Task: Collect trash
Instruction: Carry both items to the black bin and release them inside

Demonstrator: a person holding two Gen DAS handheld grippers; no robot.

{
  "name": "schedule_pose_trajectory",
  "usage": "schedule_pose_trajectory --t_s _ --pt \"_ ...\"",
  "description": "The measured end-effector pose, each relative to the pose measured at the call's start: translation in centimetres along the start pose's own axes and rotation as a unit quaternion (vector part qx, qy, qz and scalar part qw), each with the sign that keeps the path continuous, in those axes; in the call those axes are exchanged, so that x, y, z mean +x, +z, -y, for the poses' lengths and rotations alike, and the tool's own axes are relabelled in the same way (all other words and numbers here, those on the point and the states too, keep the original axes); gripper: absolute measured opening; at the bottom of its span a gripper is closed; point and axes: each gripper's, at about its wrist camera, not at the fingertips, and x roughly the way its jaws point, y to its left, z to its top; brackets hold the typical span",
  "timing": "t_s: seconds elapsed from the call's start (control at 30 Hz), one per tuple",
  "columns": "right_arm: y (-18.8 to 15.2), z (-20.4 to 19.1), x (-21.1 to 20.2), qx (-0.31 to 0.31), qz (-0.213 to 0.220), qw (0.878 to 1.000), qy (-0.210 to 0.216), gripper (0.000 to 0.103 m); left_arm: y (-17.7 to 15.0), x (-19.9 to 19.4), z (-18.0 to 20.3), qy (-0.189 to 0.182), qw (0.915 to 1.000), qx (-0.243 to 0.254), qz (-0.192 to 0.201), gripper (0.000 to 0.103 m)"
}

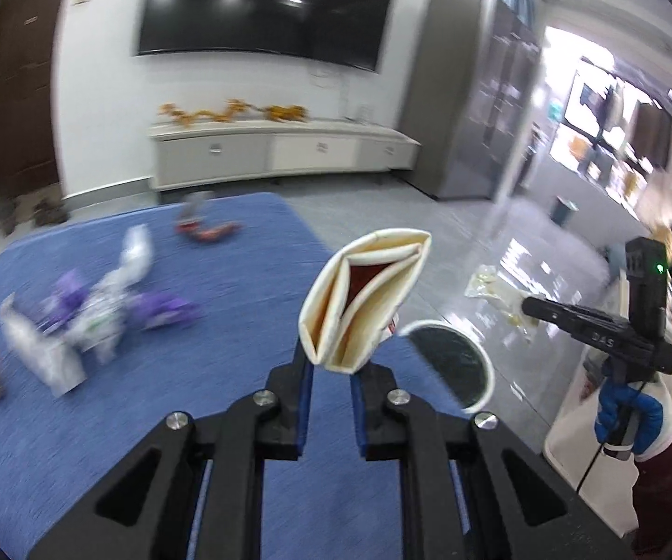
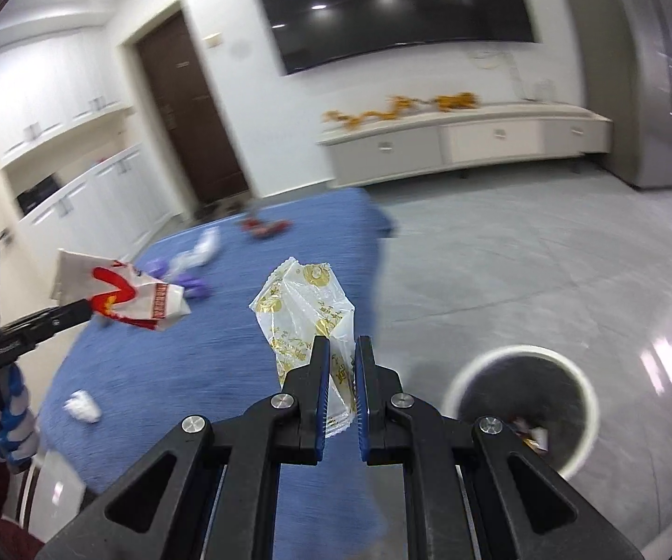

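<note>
Holding a folded paper box (image 1: pixel 366 296) pinched in the left gripper (image 1: pixel 331 366) and a clear wrapper (image 2: pixel 308 322) pinched in the right gripper (image 2: pixel 339 364), ready to drop into the bin (image 2: pixel 522 401).

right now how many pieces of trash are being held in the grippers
2: a folded red and white paper carton in the left gripper, and a clear gold-printed wrapper in the right gripper.
</note>
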Motion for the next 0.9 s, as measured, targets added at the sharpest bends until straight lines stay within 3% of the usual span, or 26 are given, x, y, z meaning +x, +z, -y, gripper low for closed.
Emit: schedule_pose_trajectory --t_s 0.2,0.43,0.63,0.7,0.77,0.9 --pt "-0.7 8.4 0.0 0.051 -0.01 0.994 -0.098 0.01 2.8 9.0 7.1 -0.045 0.9959 0.057 -0.053 0.014" --pt "-2.1 15.7 3.0 0.107 -0.045 0.982 -0.147 0.011 3.4 19.2 13.7 -0.068 0.9851 0.104 -0.119 0.015" --pt "-3.5 19.2 5.6 0.135 -0.067 0.976 -0.157 0.021 3.0 25.6 16.1 -0.081 0.9802 0.093 -0.154 0.037" --pt "-3.7 20.1 6.6 0.146 -0.068 0.975 -0.154 0.027 2.9 27.0 16.4 -0.087 0.9802 0.084 -0.157 0.051" --pt "-4.1 21.0 7.7 0.155 -0.077 0.972 -0.159 0.035 2.9 28.0 16.6 -0.089 0.9801 0.075 -0.161 0.052" --pt "-4.4 21.1 8.0 0.16 -0.077 0.971 -0.159 0.036 3.4 26.8 16.4 -0.098 0.9816 0.069 -0.149 0.052"
